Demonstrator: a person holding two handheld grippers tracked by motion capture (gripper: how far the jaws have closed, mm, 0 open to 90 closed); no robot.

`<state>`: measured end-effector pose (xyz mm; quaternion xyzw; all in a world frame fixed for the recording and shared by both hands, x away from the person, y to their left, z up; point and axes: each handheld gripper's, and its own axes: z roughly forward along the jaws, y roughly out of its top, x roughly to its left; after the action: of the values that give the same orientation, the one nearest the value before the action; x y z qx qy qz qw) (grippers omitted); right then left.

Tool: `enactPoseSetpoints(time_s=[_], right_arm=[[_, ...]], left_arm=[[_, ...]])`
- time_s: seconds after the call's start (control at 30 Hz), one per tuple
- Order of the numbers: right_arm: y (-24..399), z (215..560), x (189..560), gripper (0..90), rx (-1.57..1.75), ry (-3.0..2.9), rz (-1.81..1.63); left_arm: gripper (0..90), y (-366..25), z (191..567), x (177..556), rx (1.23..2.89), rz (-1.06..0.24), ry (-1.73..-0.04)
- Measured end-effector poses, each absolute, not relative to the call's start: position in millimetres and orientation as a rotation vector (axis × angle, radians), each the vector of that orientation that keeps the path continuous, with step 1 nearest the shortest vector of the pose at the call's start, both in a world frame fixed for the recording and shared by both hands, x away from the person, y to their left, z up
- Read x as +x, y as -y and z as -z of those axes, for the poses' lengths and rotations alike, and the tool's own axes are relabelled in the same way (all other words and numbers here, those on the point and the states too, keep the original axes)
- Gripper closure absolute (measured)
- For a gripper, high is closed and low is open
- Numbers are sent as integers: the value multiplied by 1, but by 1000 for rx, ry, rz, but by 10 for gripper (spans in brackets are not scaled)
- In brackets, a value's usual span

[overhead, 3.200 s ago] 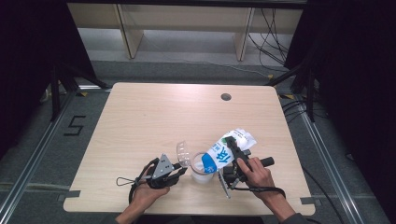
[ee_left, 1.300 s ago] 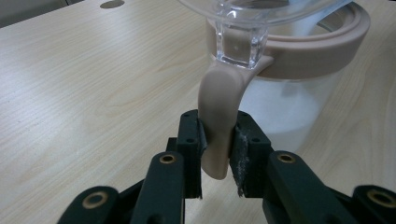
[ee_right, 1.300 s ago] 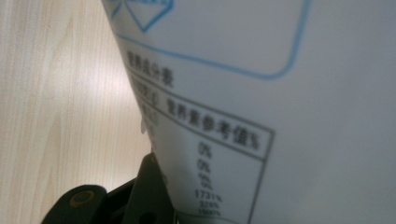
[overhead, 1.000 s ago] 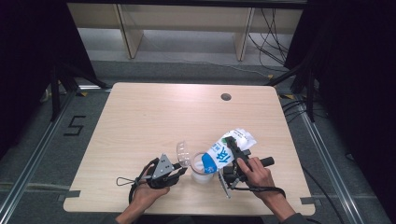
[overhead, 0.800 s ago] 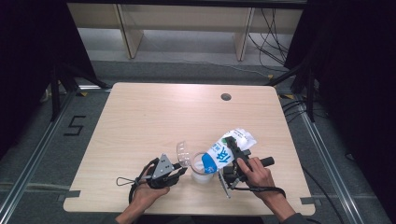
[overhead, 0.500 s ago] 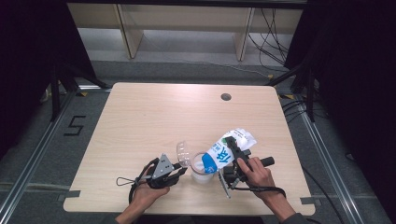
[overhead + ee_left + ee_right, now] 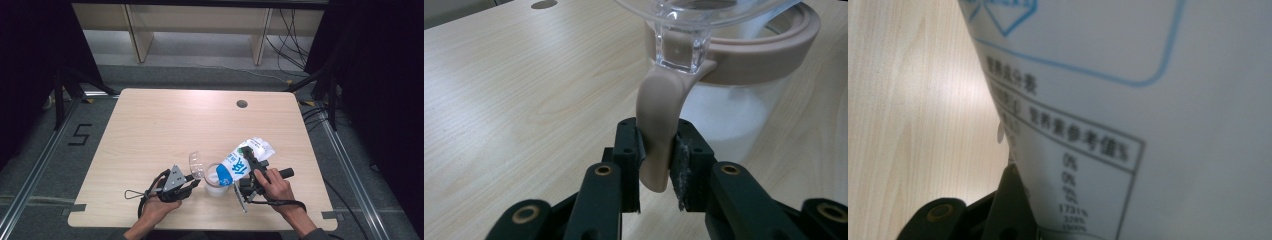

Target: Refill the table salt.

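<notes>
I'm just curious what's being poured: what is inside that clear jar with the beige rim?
Through the clear jar's wall a whitish fill shows low down, probably powder. The white and blue bag is tipped over its mouth and covers the opening in the high view, so the surface inside stays hidden.

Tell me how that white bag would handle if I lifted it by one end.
The bag is probably floppy: its top looks crumpled. It likely holds loose contents that would shift toward the jar, where it tilts. Its glossy printed film may be slippery in the right gripper.
</notes>
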<state>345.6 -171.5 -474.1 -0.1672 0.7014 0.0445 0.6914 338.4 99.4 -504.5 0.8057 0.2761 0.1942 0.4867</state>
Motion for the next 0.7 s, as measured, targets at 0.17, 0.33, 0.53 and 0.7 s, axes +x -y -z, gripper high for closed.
enactPoseSetpoints(time_s=[0.17,0.33,0.53,0.7], right_arm=[[173,478,344,709,-313,-1590,-116],[173,478,344,711,-313,-1583,-109],[173,477,344,712,-323,-1586,-105],[173,476,343,714,-326,-1595,-91]], left_arm=[[744,-99,504,338,1961,-472,-669],[744,-99,504,338,1960,-472,-672],[743,-99,505,338,1958,-473,-671],[744,-99,504,338,1960,-472,-672]])
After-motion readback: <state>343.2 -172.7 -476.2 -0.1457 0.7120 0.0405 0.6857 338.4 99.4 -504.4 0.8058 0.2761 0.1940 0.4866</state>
